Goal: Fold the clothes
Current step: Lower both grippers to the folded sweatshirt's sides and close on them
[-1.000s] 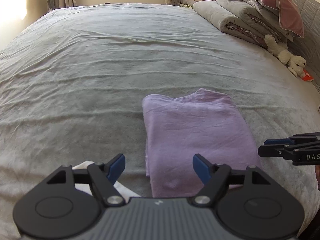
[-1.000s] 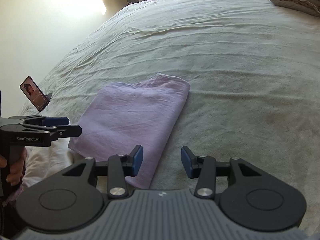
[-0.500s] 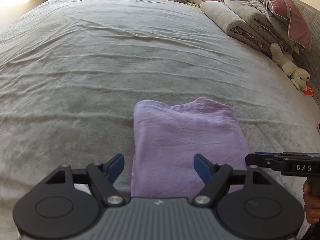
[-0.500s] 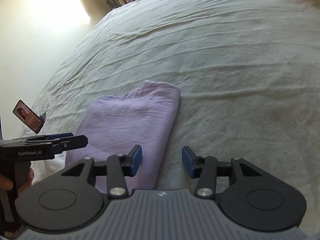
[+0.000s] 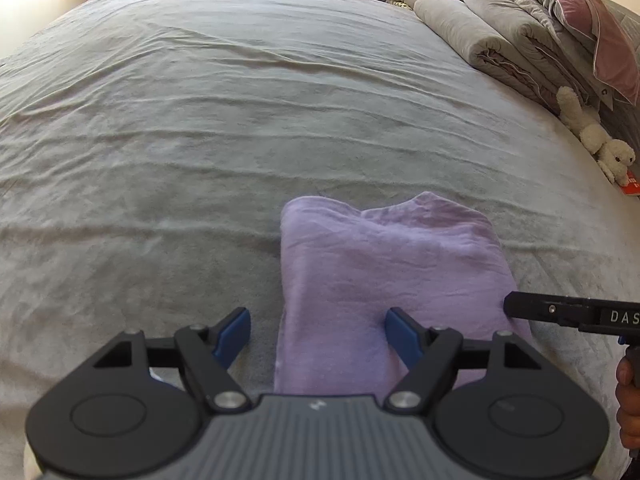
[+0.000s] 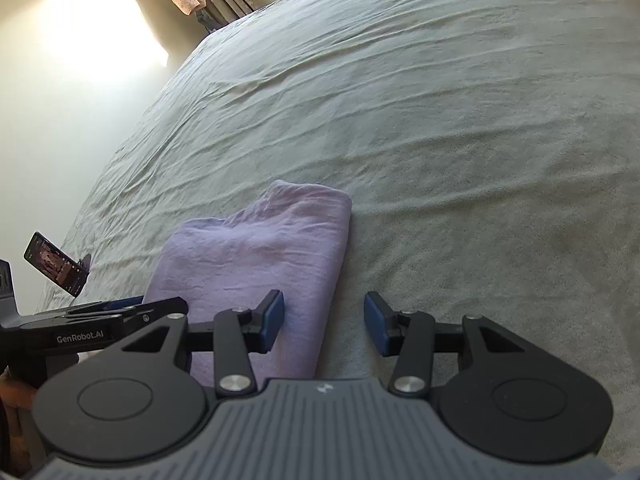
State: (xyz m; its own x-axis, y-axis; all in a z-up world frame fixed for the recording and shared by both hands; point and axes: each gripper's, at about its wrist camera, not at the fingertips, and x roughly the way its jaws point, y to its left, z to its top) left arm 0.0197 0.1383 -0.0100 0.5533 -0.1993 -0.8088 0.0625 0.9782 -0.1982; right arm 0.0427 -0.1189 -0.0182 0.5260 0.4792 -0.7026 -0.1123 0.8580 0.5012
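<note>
While both the left gripper [image 5: 318, 330] and right gripper [image 6: 324, 322] gape empty, the folded lilac garment [image 5: 384, 276], judged soft and limp, suits pinching at its near corners.

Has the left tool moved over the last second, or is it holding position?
Yes. The left tool has shifted right: its open tips now straddle the left edge of the purple cloth, which lies flat on the bed.

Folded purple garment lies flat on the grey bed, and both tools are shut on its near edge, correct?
Not quite. The purple garment lies folded on the grey bed, but both wrist views show the left tool and right tool open, gripping nothing.
</note>
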